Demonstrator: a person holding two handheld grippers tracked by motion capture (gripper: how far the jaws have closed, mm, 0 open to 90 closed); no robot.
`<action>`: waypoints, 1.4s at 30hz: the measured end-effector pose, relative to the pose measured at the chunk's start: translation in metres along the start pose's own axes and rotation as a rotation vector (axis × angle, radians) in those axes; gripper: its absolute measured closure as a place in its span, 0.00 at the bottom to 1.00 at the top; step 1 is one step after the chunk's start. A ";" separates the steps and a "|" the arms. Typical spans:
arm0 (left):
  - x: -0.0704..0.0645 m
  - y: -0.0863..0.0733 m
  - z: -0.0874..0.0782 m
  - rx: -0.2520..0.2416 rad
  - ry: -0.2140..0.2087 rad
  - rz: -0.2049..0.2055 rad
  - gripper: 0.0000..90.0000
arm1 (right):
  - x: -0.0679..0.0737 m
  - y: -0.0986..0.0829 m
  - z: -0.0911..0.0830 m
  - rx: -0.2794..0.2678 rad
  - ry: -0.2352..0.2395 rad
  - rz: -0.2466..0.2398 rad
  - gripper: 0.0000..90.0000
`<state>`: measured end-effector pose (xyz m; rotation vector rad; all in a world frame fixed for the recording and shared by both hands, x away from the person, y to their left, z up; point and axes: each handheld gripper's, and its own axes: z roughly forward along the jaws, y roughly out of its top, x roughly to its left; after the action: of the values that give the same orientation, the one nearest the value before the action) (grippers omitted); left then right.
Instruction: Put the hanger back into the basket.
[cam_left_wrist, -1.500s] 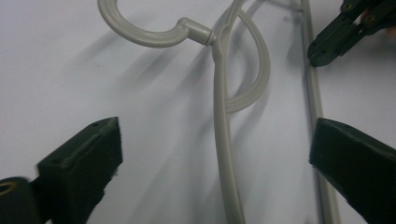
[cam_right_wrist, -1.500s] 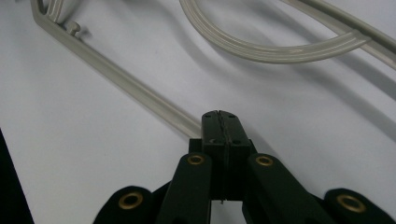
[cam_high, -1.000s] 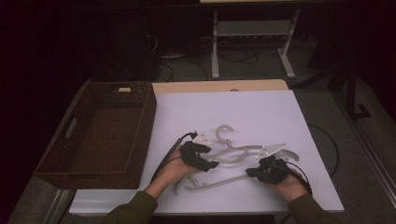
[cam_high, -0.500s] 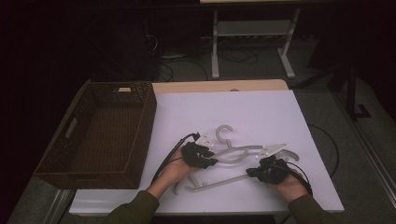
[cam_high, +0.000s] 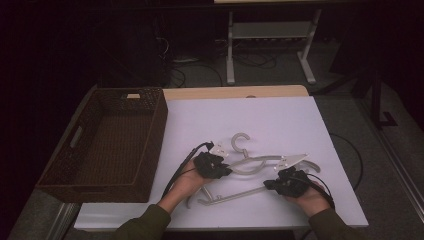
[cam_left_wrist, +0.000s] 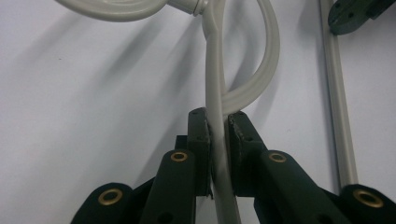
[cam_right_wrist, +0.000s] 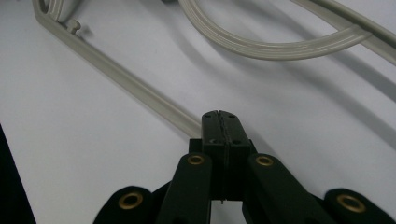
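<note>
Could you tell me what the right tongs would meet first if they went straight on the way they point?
Probably the curved arm of the grey plastic hanger ahead; the right tongs are shut beside its straight bar. Depth is uncertain.

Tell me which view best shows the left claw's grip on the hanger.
The left gripper view: the left claw has its jaws pressed on a pale bar of the hanger up close. The high view shows the whole hanger on the table, but the grip is too small. The right gripper view shows other hanger bars.
</note>
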<state>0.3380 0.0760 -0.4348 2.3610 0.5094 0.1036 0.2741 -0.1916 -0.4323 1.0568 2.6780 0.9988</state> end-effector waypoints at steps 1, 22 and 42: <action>0.000 0.000 0.000 0.002 0.005 -0.002 0.91 | 0.000 0.000 0.000 0.000 -0.001 0.001 1.00; -0.002 0.005 -0.008 -0.010 0.040 -0.014 0.92 | 0.005 0.002 -0.019 -0.162 -0.014 -0.017 0.56; 0.028 0.020 -0.070 -0.069 0.122 -0.155 0.92 | -0.001 -0.009 -0.045 -0.359 -0.083 0.004 0.08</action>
<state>0.3559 0.1176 -0.3706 2.2485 0.7335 0.1918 0.2562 -0.2214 -0.4027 1.0020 2.3118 1.3396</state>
